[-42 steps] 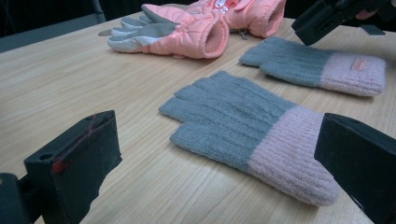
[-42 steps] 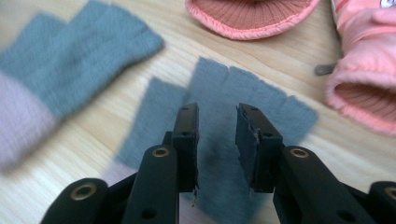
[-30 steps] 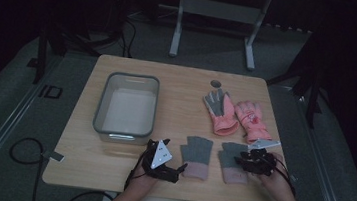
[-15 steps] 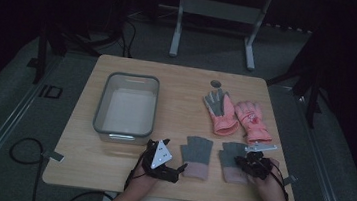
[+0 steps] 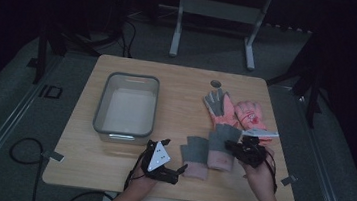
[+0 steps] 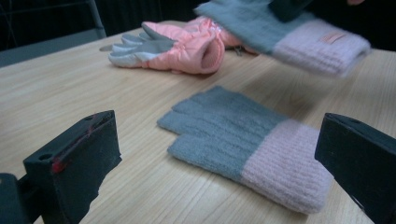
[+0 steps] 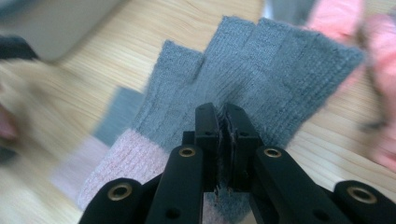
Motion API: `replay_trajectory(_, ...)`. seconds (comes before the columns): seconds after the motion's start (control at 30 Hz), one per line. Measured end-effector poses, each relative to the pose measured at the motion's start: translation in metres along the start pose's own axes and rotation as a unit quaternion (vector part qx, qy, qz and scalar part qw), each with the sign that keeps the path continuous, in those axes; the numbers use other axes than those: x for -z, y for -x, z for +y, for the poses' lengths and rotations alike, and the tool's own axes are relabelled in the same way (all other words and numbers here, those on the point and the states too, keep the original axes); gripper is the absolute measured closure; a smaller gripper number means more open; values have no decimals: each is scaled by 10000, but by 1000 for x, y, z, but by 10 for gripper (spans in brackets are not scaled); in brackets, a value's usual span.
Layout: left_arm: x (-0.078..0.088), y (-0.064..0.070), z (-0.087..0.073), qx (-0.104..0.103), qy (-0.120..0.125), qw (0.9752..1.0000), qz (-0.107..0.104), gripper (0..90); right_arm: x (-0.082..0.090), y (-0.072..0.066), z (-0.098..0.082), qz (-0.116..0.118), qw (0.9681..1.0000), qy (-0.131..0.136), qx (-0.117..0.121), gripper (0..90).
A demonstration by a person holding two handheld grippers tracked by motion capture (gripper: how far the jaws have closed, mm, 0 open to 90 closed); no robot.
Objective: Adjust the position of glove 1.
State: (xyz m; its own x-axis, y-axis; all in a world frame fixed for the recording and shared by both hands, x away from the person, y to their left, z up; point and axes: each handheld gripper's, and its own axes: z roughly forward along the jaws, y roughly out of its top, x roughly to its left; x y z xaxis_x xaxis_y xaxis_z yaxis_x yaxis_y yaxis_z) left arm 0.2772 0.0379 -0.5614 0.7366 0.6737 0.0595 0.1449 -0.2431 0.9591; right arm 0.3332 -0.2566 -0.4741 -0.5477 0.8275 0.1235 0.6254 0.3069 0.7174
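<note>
Two grey fingerless knit gloves with pink cuffs are at the table's near edge. One grey glove [image 5: 195, 155] [image 6: 233, 135] lies flat. My left gripper [image 5: 177, 175] [image 6: 215, 158] rests just in front of its cuff, jaws wide open on either side of it and not touching it. My right gripper [image 5: 232, 147] [image 7: 227, 123] is shut on the palm of the other grey glove [image 5: 222, 140] [image 7: 280, 70], which hangs tilted above the wood [image 6: 280, 32].
A pair of pink padded gloves [image 5: 235, 111] [image 6: 182, 46] lies beyond the grey ones at the right. A grey plastic bin [image 5: 126, 106] stands on the left half of the wooden table [image 5: 183, 86]. A small dark hole [image 5: 215, 83] is near the far edge.
The right gripper has closed on the right-hand grey glove and raised it off the table, shifting it slightly left. The left gripper and the other glove have not moved.
</note>
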Motion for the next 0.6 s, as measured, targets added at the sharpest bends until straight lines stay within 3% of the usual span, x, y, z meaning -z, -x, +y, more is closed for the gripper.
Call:
replay_trajectory(0.07, 1, 0, 0, -16, 39, 10000, 31, 0, -9, -12, 3, 19, 9999, -55, 138, 853)
replay_trajectory(0.3, 0, 1, 0, -21, 3, 10000, -26, 0, -38, -40, -1, 297, 9986, -392, 191, 852)
replay_trajectory(0.43, -1, 1, 0, -40, -29, 10000, -35, 0, -46, -48, -5, 386, 9978, -496, 227, 851)
replay_trajectory(0.6, -2, 1, -1, -70, -86, 9999, -5, 0, -55, -48, -9, 455, 9971, -600, 142, 850)
